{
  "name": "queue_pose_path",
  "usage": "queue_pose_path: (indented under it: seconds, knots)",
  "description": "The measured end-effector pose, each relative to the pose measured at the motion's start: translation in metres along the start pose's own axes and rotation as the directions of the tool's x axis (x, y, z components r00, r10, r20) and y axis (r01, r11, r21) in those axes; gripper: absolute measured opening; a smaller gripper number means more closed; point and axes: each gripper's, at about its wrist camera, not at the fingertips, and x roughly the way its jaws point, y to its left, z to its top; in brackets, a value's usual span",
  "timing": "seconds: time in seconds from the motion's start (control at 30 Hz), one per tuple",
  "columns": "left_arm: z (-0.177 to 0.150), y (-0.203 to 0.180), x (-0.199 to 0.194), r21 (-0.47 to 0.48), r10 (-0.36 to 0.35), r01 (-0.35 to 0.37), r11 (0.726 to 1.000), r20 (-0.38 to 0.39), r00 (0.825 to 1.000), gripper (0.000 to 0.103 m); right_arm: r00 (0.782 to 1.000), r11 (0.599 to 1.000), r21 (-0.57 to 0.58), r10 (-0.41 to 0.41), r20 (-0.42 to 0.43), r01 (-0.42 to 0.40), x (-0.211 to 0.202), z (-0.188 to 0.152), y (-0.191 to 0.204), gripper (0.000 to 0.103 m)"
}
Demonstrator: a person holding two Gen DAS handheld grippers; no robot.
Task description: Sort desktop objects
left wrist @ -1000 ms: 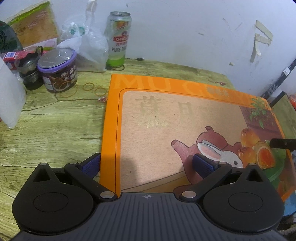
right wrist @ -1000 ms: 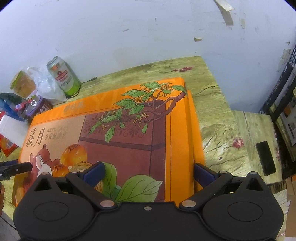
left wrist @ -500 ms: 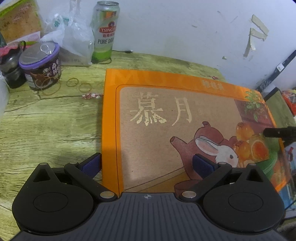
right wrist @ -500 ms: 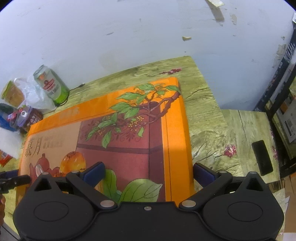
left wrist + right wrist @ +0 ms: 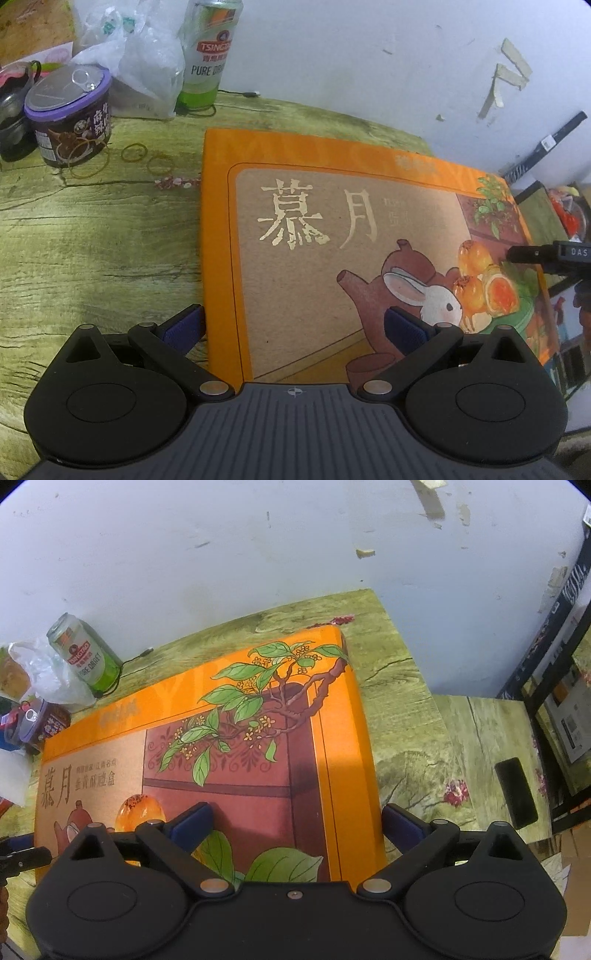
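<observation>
Both jaws wide over orange box (image 5: 351,236), can (image 5: 208,55), tub (image 5: 68,114) behind

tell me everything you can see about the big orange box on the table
The orange box is a wide, flat gift box, cardboard by the look of it, lying face up on the green wood-grain table. Its lid has an orange border around a tan panel with gold characters, a teapot, a white rabbit and pastries; the other end shows a leafy flowering branch. Each open gripper straddles a side edge near a near corner: left gripper, right gripper. Neither clearly touches it.
</observation>
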Motion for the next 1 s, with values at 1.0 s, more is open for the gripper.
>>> queue_pose_path:
  seconds: [1.0]
  knots:
    - [0.015,-0.020,0.024,0.023,0.185,-0.183,0.983,-0.149,0.971,0.102,0.997,0.998,0.007,0.061,-0.053,-0.061,0.022,0.008,-0.011,0.100]
